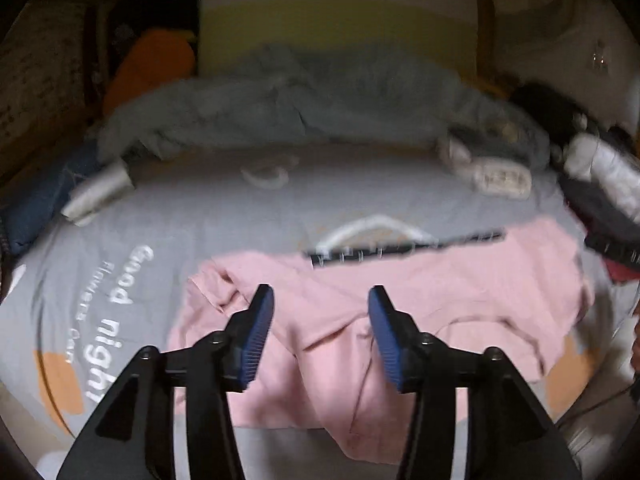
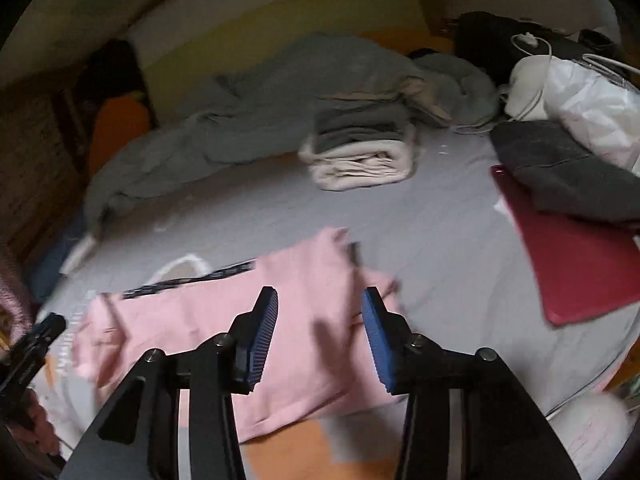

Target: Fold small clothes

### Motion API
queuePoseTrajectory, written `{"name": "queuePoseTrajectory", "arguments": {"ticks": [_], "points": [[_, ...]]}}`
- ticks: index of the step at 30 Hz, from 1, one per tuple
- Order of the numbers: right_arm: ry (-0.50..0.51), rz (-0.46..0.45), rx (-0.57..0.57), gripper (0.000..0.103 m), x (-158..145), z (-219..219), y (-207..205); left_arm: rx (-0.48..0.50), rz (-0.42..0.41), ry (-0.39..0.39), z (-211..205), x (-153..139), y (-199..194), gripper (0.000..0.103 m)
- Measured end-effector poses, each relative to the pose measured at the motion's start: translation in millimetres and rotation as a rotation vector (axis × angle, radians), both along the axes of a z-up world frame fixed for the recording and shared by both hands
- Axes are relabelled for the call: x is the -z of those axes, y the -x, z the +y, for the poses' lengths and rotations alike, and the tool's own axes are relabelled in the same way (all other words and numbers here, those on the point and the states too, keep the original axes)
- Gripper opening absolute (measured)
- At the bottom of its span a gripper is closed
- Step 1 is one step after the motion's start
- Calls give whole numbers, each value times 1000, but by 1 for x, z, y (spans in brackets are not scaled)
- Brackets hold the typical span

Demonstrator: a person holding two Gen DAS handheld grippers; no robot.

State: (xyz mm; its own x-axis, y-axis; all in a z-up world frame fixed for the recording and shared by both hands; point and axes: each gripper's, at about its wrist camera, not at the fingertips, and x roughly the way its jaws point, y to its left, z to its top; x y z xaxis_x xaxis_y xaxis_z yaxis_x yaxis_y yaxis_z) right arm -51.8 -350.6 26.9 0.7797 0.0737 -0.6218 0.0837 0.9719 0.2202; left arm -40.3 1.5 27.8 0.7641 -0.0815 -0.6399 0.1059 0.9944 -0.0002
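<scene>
A pink garment [image 1: 480, 280] lies crumpled on the grey bed sheet [image 1: 200, 216], with a black patterned band [image 1: 400, 248] along its far edge. My left gripper [image 1: 321, 290] hovers over the garment's left part, open, with nothing between its blue pads [image 1: 256, 336]. In the right wrist view the same pink garment [image 2: 180, 320] spreads to the left. My right gripper [image 2: 320, 291] is open above its right end, and its pads [image 2: 376, 340] hold no cloth.
A stack of folded clothes [image 2: 360, 152] sits mid-bed, with a rumpled grey duvet [image 2: 240, 120] behind it. On the right lie a red flat case [image 2: 568, 272] under a dark grey cloth [image 2: 568, 176] and a white bag [image 2: 580, 108]. The bed's near edge is just below the garment.
</scene>
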Motion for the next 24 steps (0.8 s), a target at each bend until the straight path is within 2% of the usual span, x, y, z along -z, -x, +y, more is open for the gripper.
{"name": "queuePoseTrajectory", "arguments": {"ticks": [4, 7, 9, 10, 11, 12, 13, 14, 20, 24], "points": [[-3, 57, -38, 45, 17, 1, -15, 26, 82, -60, -12, 33, -7, 51], [21, 76, -54, 45, 29, 9, -19, 14, 81, -131, -19, 43, -8, 52], [70, 75, -54, 30, 34, 15, -23, -40, 39, -173, -17, 41, -8, 52], [85, 75, -66, 11, 35, 18, -24, -68, 14, -181, -15, 40, -7, 47], [101, 74, -82, 7, 36, 21, -25, -80, 0, -171, -11, 38, -7, 34], [121, 68, -81, 7, 36, 24, -24, -85, -8, -146, -6, 36, -6, 26], [148, 57, -76, 7, 35, 27, -22, -96, -12, -122, -1, 34, -6, 8], [174, 49, -70, 6, 34, 29, -21, -116, -14, -106, 4, 33, -5, 3], [203, 61, -13, 6, 33, 25, -22, -230, -48, 9, 42, 17, 19, 3], [195, 82, 1, 6, 36, 22, -24, -296, 4, 67, 67, 27, 37, 3]]}}
